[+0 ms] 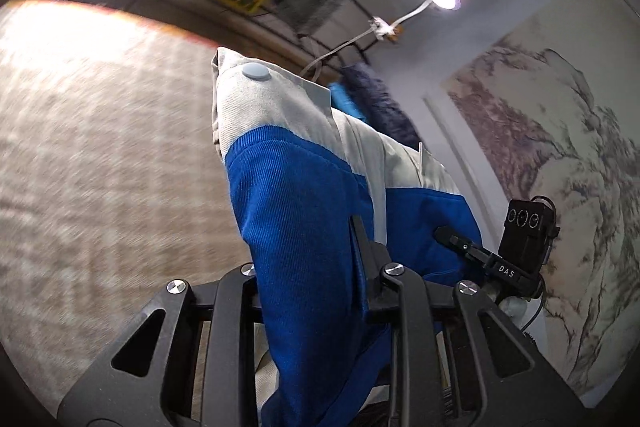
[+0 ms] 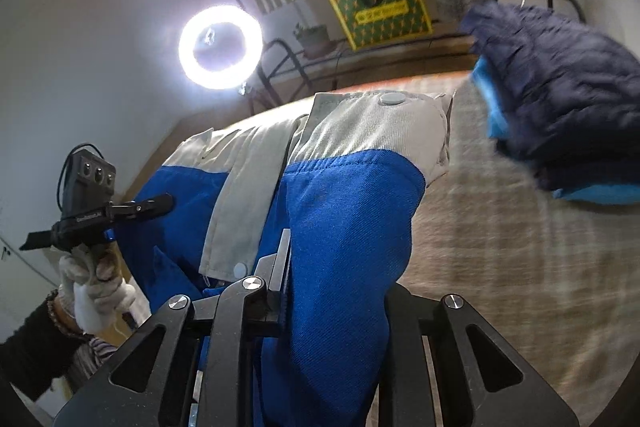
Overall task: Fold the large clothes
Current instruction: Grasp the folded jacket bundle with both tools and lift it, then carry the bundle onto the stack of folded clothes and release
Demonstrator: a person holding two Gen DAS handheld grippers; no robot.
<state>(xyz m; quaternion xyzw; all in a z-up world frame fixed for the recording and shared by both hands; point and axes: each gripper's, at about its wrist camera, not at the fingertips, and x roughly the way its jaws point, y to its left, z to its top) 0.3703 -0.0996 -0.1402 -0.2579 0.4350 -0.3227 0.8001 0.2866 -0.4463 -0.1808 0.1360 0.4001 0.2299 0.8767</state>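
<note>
Right now I have both claws clamped on the blue and grey garment [image 1: 304, 195]: left gripper [image 1: 360, 267] at frame bottom, right gripper [image 2: 320, 291] likewise, cloth bunched above the beige bed cover [image 2: 500, 227]. I judge a thick bunch could slip if I pull unevenly. Legible: "DAS" lower right in the left view

A white glove [image 2: 96, 291], dark sleeve [image 2: 28, 355] and beaded bracelet [image 2: 58, 315] are worn; black linkages are fastened with silver screws [image 2: 179, 302].
</note>
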